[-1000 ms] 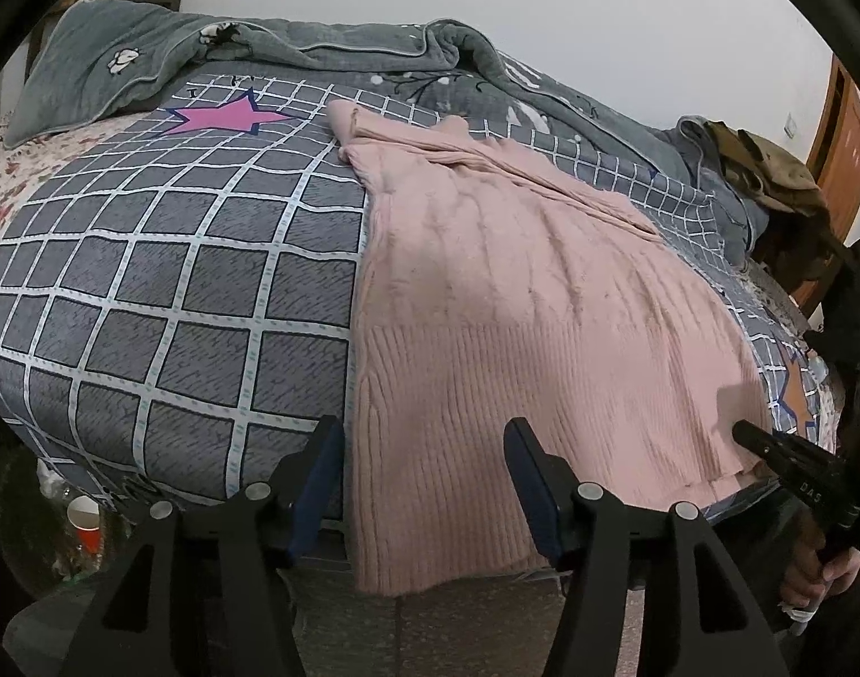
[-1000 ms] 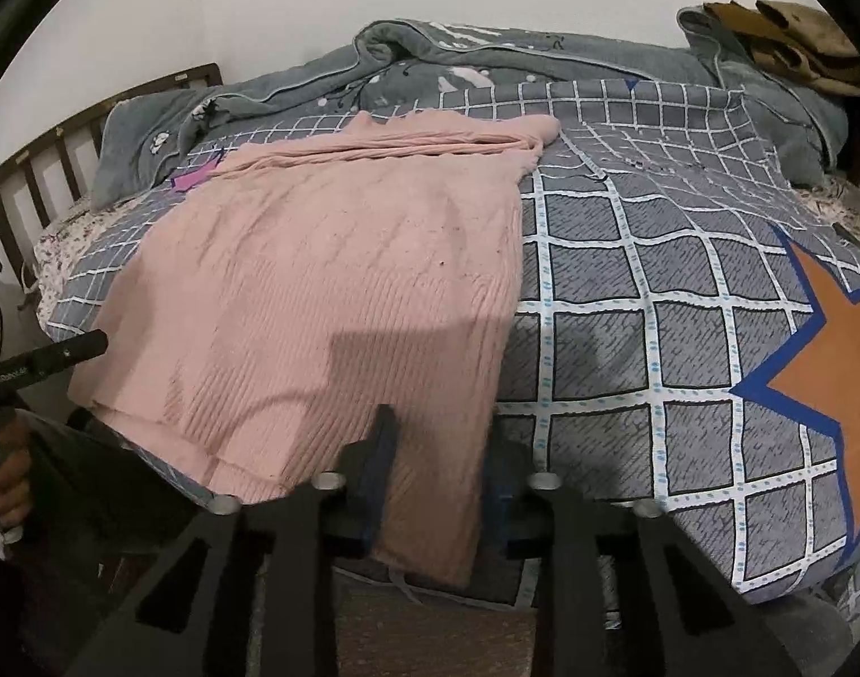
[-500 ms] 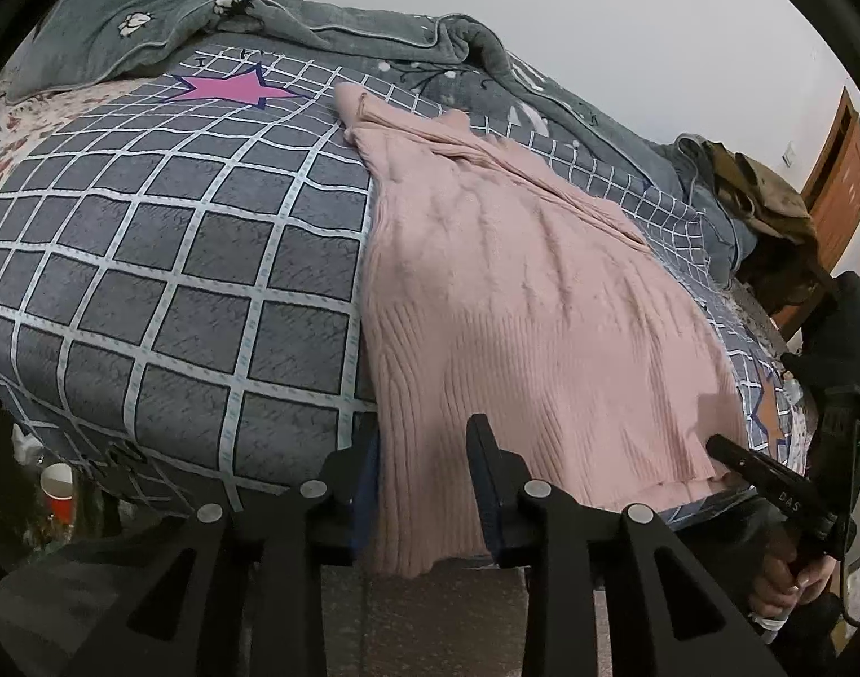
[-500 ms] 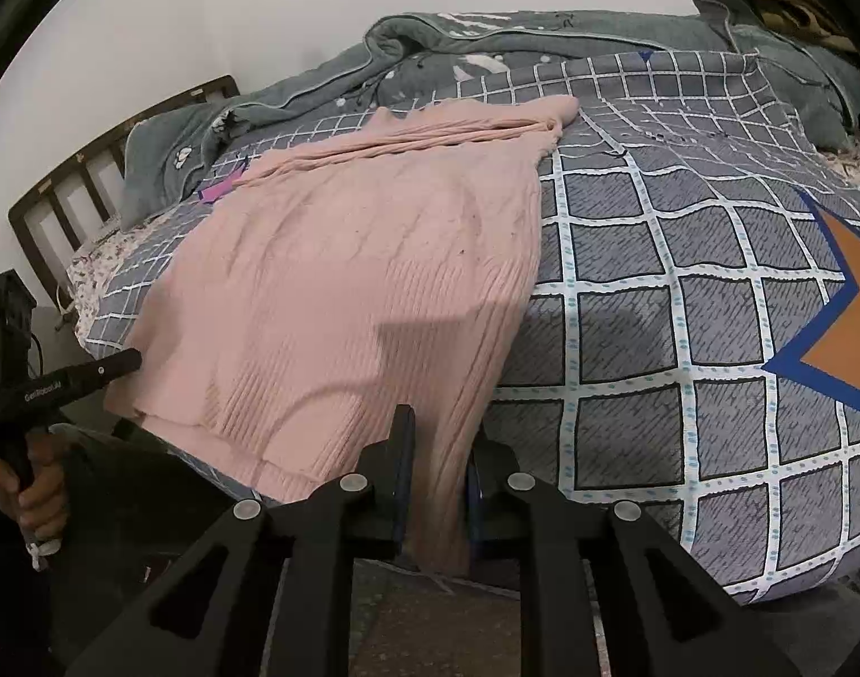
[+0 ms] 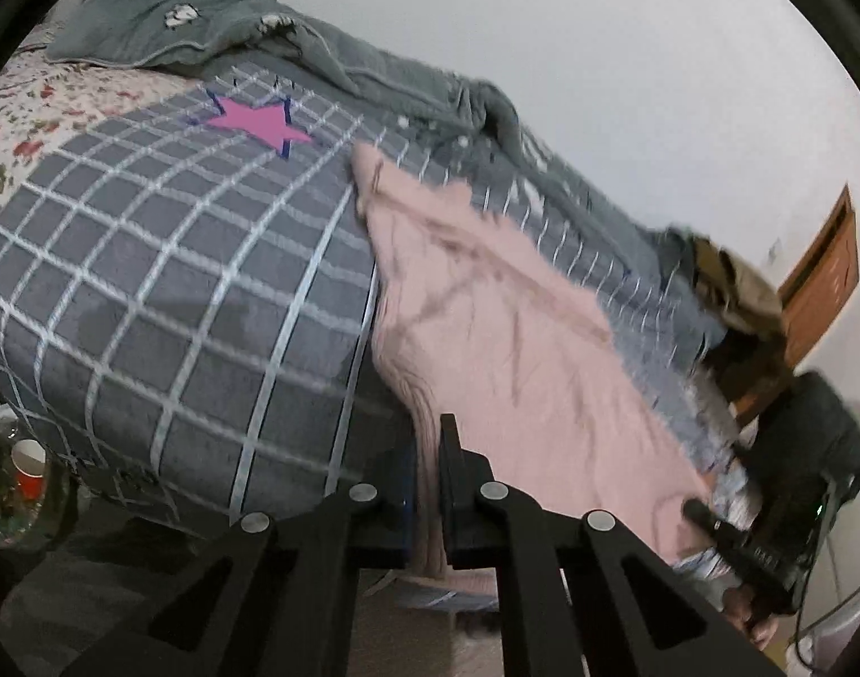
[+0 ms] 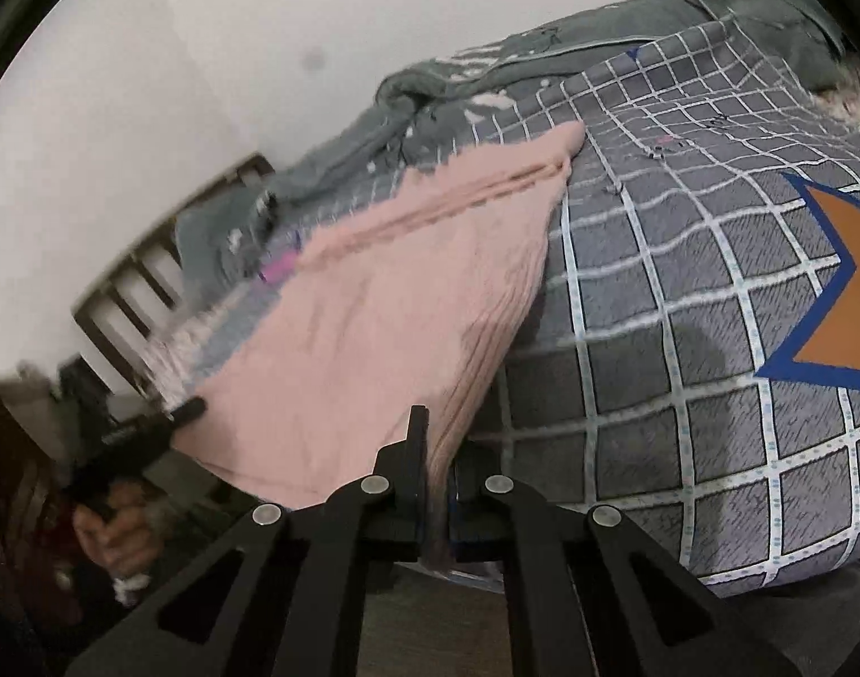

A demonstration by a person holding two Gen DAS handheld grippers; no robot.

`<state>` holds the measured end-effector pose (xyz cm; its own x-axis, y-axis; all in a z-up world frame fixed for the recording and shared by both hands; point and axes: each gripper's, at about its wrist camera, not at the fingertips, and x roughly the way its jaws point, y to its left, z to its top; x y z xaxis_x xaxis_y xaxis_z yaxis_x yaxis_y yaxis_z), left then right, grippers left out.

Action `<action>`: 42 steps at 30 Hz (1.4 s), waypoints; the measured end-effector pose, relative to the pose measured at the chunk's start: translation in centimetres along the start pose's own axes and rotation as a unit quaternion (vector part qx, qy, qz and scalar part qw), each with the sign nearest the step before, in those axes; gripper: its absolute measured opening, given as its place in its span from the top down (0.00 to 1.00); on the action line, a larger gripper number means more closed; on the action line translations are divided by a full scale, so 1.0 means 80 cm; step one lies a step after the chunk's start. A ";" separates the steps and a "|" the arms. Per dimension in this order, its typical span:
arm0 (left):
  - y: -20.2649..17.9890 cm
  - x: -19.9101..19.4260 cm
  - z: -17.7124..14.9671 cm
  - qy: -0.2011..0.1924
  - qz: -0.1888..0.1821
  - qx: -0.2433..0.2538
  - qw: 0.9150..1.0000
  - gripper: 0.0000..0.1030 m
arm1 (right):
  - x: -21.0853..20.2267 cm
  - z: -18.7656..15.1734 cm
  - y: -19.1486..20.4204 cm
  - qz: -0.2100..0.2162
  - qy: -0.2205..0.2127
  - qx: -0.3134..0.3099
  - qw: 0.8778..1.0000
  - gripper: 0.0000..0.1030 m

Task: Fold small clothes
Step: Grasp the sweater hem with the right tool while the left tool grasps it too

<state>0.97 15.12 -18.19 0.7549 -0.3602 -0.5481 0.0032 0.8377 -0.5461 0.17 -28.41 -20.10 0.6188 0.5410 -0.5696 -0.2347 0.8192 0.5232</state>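
**Pink sweater gripped at both near corners**

A pink ribbed knit sweater is spread on the grey checked bedcover. Its near hem is clamped by closed jaws of the left gripper and right gripper.

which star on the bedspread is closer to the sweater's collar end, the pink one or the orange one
The pink star. It sits just beside the far collar end of the pink sweater, while the orange star lies well off to the sweater's other side, nearer the hem end.

I see the pink knitted sweater lying across the grey checked bedspread mid-frame, my left gripper below it, the crumpled grey quilt behind.
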 end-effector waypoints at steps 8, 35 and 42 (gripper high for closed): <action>-0.035 -0.015 0.079 -0.038 -0.021 -0.024 0.999 0.93 | -0.022 0.082 0.023 0.063 -0.047 0.040 0.996 0.95; -0.031 0.270 0.291 -0.043 0.066 -0.022 0.997 0.86 | 0.249 0.353 -0.068 0.018 -0.022 0.074 0.997 0.80; -0.025 0.279 0.277 -0.042 0.072 -0.019 0.996 0.60 | 0.262 0.339 -0.078 -0.015 -0.005 0.052 0.999 0.79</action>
<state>32.36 14.50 -15.27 0.7979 -0.2009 -0.5683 -0.1326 0.8613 -0.4905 34.91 -27.34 -18.09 0.6315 0.5149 -0.5797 -0.1377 0.8102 0.5697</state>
